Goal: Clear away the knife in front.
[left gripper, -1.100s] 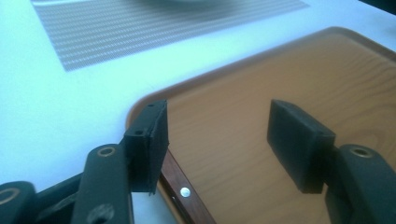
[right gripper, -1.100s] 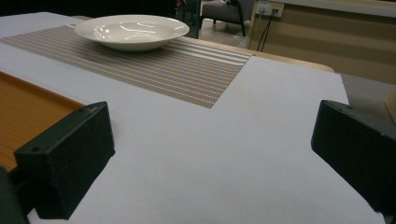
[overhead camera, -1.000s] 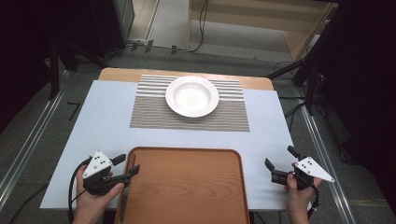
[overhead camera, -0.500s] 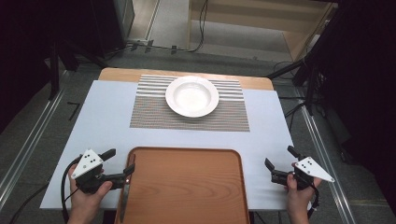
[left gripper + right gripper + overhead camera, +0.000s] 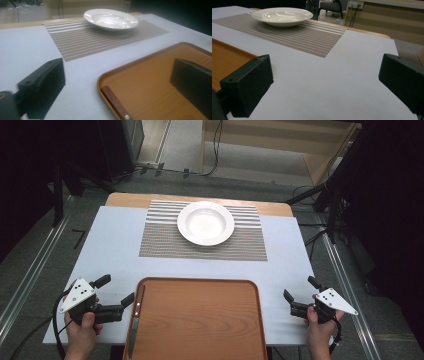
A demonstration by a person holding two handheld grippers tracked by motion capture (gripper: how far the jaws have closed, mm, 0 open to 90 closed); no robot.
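A knife with a brown wooden handle lies along the left inner edge of the wooden tray. My left gripper rests on the table just left of the tray. Its jaws have just been opening and now stand wide apart. The handle end lies low in front of the gap, and neither pad touches it. At the table's front right, my right gripper is open over bare tabletop, with nothing between its jaws. A white deep plate sits on a striped placemat farther back.
A pale blue cover spans the table, with a wooden edge at the back. The tray's raised rim runs between my left jaws. The tray corner appears left of my right gripper. The floor around the table holds cables and dark stands.
The left gripper has let go of the knife, opened wide and drawn back to the left, off the tray's edge. The knife stays in the tray. The right gripper has not moved.
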